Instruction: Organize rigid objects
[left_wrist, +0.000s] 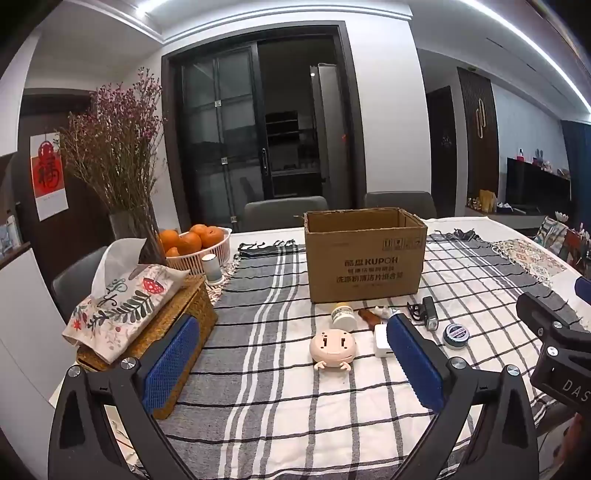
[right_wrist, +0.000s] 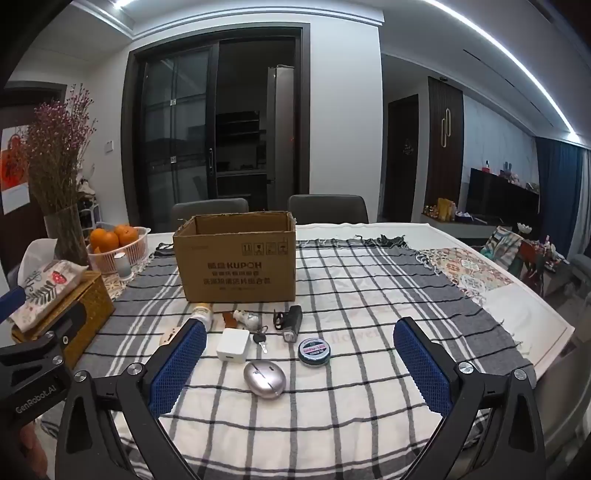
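Observation:
An open cardboard box (left_wrist: 364, 254) (right_wrist: 236, 254) stands on the checked cloth. In front of it lie small items: a pink round toy (left_wrist: 332, 349), a small white jar (left_wrist: 343, 315) (right_wrist: 202, 312), a white charger cube (right_wrist: 232, 344) (left_wrist: 381, 341), a silver oval case (right_wrist: 264, 379), a round tin (right_wrist: 314, 351) (left_wrist: 455, 335), a black bike light (right_wrist: 291, 323) (left_wrist: 430, 317), a key (right_wrist: 261, 341) and a small figurine (right_wrist: 245, 318). My left gripper (left_wrist: 291, 363) hovers open before the pink toy. Above the silver case, my right gripper (right_wrist: 300, 363) is open and holds nothing.
At the left stand a wicker tissue box with a floral cover (left_wrist: 147, 317) (right_wrist: 55, 295), a white basket of oranges (left_wrist: 195, 245) (right_wrist: 118, 243) and a vase of dried flowers (left_wrist: 122, 158). Two grey chairs (right_wrist: 327, 208) stand behind the table. The table edge (right_wrist: 546, 314) runs along the right.

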